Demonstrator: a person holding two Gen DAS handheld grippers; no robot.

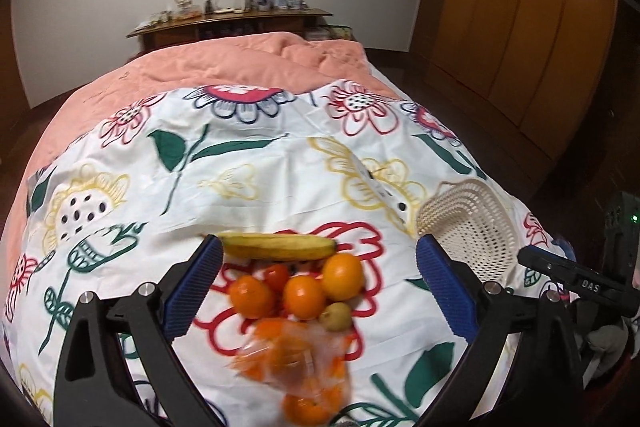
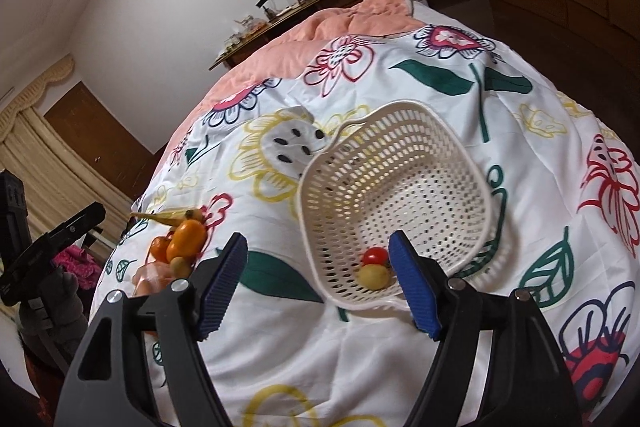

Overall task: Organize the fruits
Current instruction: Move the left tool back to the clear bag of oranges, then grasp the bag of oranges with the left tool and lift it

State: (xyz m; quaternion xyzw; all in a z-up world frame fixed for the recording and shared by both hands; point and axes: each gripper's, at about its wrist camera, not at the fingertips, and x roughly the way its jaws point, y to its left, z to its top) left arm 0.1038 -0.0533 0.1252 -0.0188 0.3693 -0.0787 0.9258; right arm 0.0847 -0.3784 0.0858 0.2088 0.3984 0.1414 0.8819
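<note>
Left wrist view: the left gripper (image 1: pixel 320 283), jaws spread wide and holding nothing, hangs over a heap of fruit on a flowered bedspread (image 1: pixel 256 155), a banana (image 1: pixel 279 246) at the far edge, three oranges (image 1: pixel 304 295) and a small red tomato (image 1: pixel 277 275) clustered beneath, a green-yellow fruit (image 1: pixel 335 315) just beside them and a clear bag of oranges (image 1: pixel 296 355) nearest the camera. Off to the right sits the white perforated basket (image 1: pixel 472 227), tilted on the soft bedding. From the right wrist, the right gripper (image 2: pixel 320 279), also apart and empty, faces that basket (image 2: pixel 400 187), where a red tomato (image 2: pixel 375 255) and a yellow fruit (image 2: pixel 373 277) already lie. The likely next pick is one loose fruit: centre the pads on a single orange, close gently, avoid nudging neighbours, and lower it into the basket without tipping it
</note>
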